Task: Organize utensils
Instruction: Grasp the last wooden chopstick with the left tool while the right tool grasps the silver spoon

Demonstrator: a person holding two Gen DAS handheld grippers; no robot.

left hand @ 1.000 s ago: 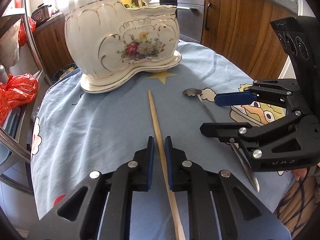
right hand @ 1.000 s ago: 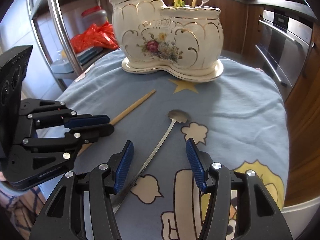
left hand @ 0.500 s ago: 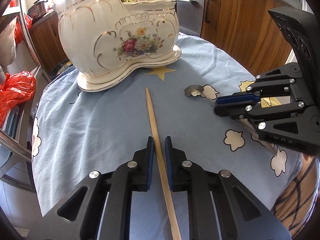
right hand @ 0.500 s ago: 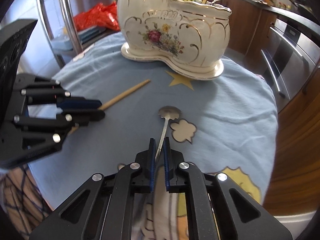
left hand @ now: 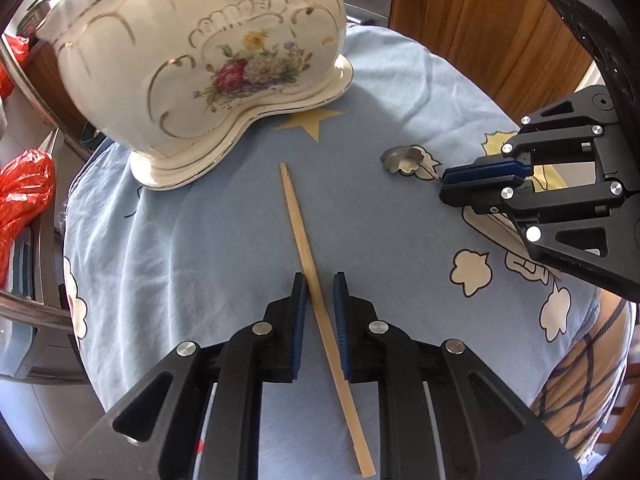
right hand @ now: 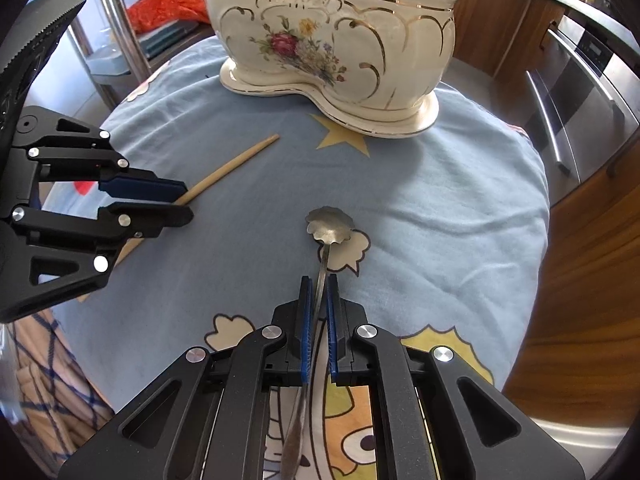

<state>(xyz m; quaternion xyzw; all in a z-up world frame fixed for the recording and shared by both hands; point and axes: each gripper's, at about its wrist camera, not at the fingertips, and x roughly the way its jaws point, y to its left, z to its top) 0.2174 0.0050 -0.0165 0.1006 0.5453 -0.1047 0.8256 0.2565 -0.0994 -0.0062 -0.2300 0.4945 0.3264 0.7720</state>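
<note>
A wooden chopstick [left hand: 308, 252] runs between the fingers of my left gripper [left hand: 320, 284], which is shut on it above the blue cloth. It also shows in the right wrist view [right hand: 240, 158]. My right gripper [right hand: 319, 288] is shut on the handle of a metal spoon [right hand: 329, 226] with a scalloped bowl; the spoon also shows in the left wrist view [left hand: 402, 159]. The white floral ceramic utensil holder [left hand: 200, 60] stands at the back of the table, also in the right wrist view [right hand: 340, 40], with utensils sticking out of its top.
The round table wears a blue cartoon cloth [left hand: 180, 240]. Wooden cabinets [left hand: 480, 20] and a steel oven [right hand: 580, 92] stand behind. A red plastic bag [left hand: 24, 192] lies on a shelf at left. A chrome pole [right hand: 116, 20] rises beside the table.
Both grippers have moved closer to the holder, carrying the chopstick and the spoon. The right gripper closed on the spoon handle a second ago and stays shut.
</note>
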